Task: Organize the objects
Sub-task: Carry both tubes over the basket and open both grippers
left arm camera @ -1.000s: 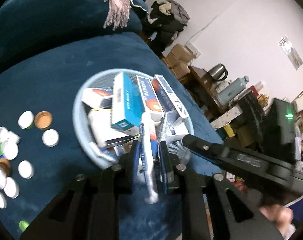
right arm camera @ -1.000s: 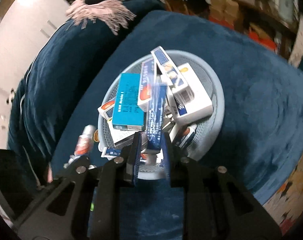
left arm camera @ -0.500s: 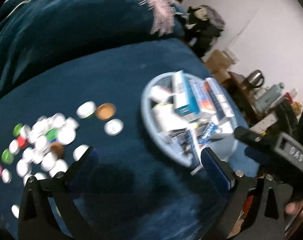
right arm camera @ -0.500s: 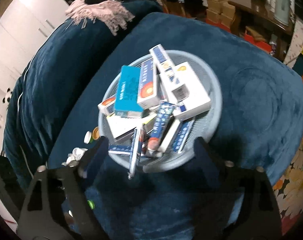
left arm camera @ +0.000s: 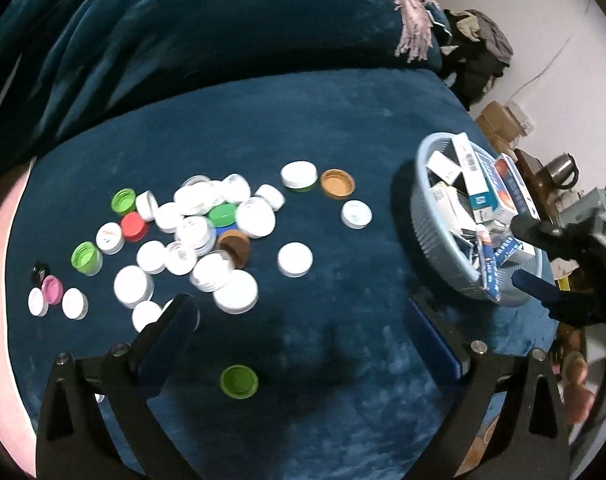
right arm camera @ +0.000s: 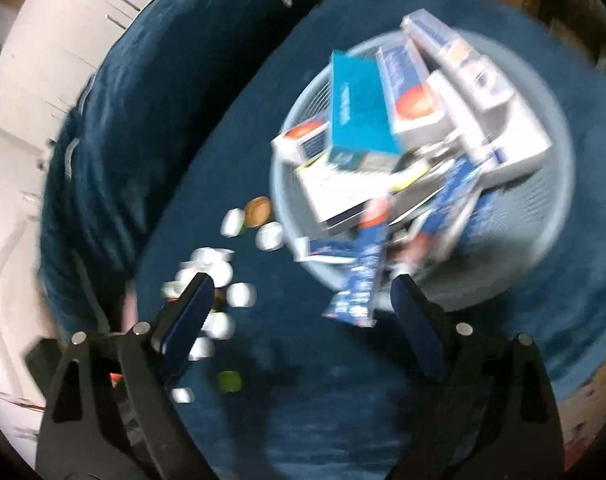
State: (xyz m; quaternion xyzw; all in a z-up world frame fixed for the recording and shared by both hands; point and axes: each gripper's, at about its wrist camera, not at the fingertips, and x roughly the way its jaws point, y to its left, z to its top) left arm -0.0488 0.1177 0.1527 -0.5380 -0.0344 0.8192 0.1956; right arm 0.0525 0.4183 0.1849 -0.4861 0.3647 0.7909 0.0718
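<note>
A light blue basket (left arm camera: 431,216) (right arm camera: 551,208) full of medicine boxes and tubes sits on the dark blue cushion. A blue tube (right arm camera: 363,280) hangs over its near rim. Many loose bottle caps (left arm camera: 207,224) (right arm camera: 219,268) lie in a pile left of the basket, mostly white, some green, red and brown. A green cap (left arm camera: 239,381) lies alone between my left fingers. My left gripper (left arm camera: 303,328) is open and empty above the cushion. My right gripper (right arm camera: 299,312) is open and empty just before the basket; it also shows in the left wrist view (left arm camera: 543,264).
The cushion's back (left arm camera: 183,40) rises behind, with a pink fringed cloth (left arm camera: 411,20) on it. Cardboard boxes (left arm camera: 503,124) and a kettle (left arm camera: 561,166) stand beyond the cushion's right edge. White cabinets (right arm camera: 43,60) stand to the left in the right wrist view.
Both grippers let go of their tubes into the basket and opened. The left has swung left over the caps. The right has drawn back and moved closer, its view blurred.
</note>
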